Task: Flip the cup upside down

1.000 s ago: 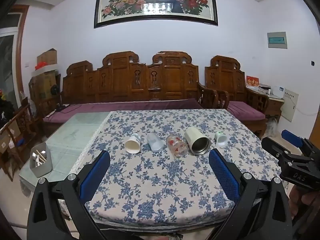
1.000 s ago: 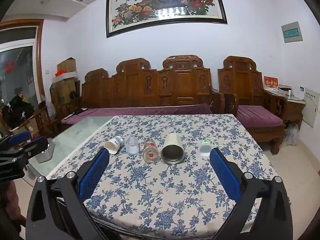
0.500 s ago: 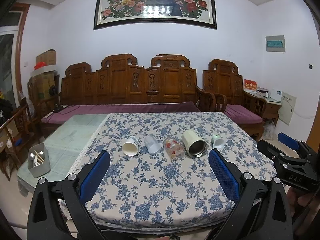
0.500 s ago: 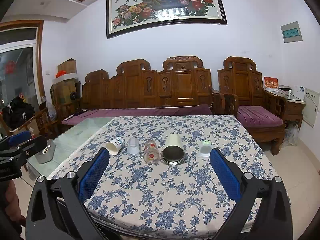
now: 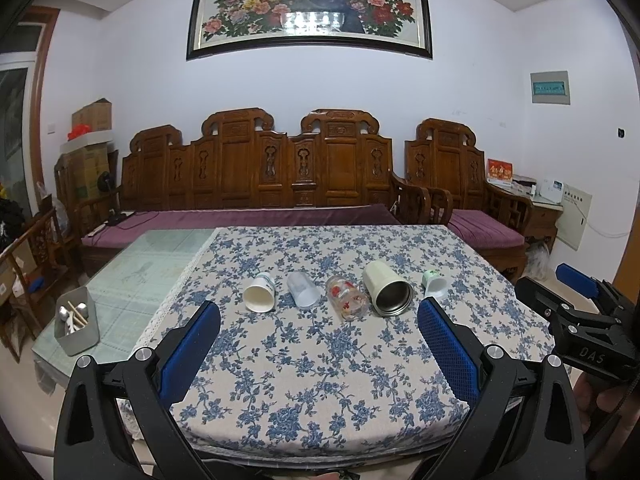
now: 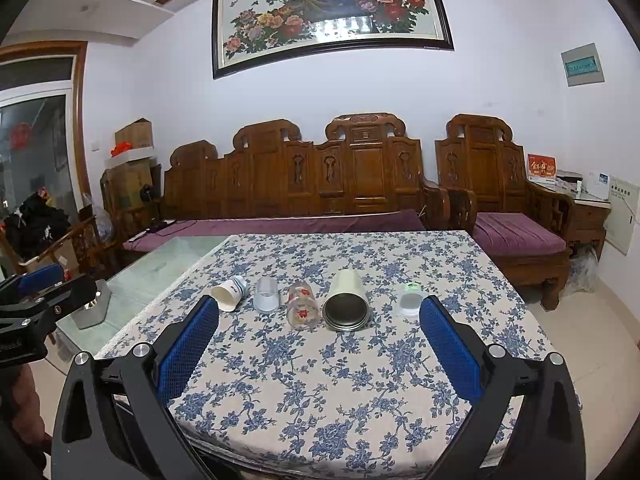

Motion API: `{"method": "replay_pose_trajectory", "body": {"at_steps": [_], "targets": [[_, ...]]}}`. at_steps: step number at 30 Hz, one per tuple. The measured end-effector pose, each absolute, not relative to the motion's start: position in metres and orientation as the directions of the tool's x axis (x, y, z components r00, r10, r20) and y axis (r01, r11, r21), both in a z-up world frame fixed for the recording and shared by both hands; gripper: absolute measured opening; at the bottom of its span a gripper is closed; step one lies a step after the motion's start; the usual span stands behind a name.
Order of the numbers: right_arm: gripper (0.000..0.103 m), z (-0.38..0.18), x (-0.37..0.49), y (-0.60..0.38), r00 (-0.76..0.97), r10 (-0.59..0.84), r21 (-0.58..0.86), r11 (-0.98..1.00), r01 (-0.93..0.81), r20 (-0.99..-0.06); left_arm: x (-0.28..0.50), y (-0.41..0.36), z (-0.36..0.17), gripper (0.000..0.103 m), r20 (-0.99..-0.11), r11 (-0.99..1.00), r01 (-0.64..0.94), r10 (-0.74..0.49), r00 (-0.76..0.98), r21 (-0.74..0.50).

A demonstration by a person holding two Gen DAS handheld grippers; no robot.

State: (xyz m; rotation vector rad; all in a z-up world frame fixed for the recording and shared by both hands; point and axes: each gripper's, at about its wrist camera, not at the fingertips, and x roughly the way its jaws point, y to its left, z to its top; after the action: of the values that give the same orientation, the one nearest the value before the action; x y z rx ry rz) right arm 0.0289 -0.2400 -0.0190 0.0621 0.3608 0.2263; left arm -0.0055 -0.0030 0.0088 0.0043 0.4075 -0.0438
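Note:
Several cups lie on their sides in a row on the floral tablecloth [image 5: 320, 360]: a white paper cup [image 5: 260, 293], a frosted plastic cup [image 5: 303, 290], a glass with red prints [image 5: 346, 298], a cream steel tumbler [image 5: 387, 289] and a small green-topped cup [image 5: 434, 283]. The same row shows in the right wrist view, with the paper cup [image 6: 229, 294] at the left, the tumbler [image 6: 346, 301] and the small cup [image 6: 410, 300]. My left gripper [image 5: 319, 348] is open and empty, held above the table's near edge. My right gripper [image 6: 319, 350] is also open and empty, short of the cups.
A grey utensil holder [image 5: 77, 326] stands on the glass table [image 5: 132, 276] at the left. A carved wooden sofa [image 5: 260, 184] with purple cushions lines the far wall. The right gripper shows at the right edge of the left wrist view [image 5: 580, 320].
Both grippers have risen and drawn back a little from the table; the cups sit lower and farther in view. Nothing on the table has moved.

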Motion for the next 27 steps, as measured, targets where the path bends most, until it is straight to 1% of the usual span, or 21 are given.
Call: {"method": "replay_pose_trajectory", "body": {"at_steps": [27], "targets": [[0.101,-0.0154,0.0277,-0.2419,0.914,0.234,0.108,0.972,-0.209,-0.332,-0.0053,-0.0052,0.0081,0.095,-0.395,0.999,0.044,-0.042,0.918,-0.003]]}}
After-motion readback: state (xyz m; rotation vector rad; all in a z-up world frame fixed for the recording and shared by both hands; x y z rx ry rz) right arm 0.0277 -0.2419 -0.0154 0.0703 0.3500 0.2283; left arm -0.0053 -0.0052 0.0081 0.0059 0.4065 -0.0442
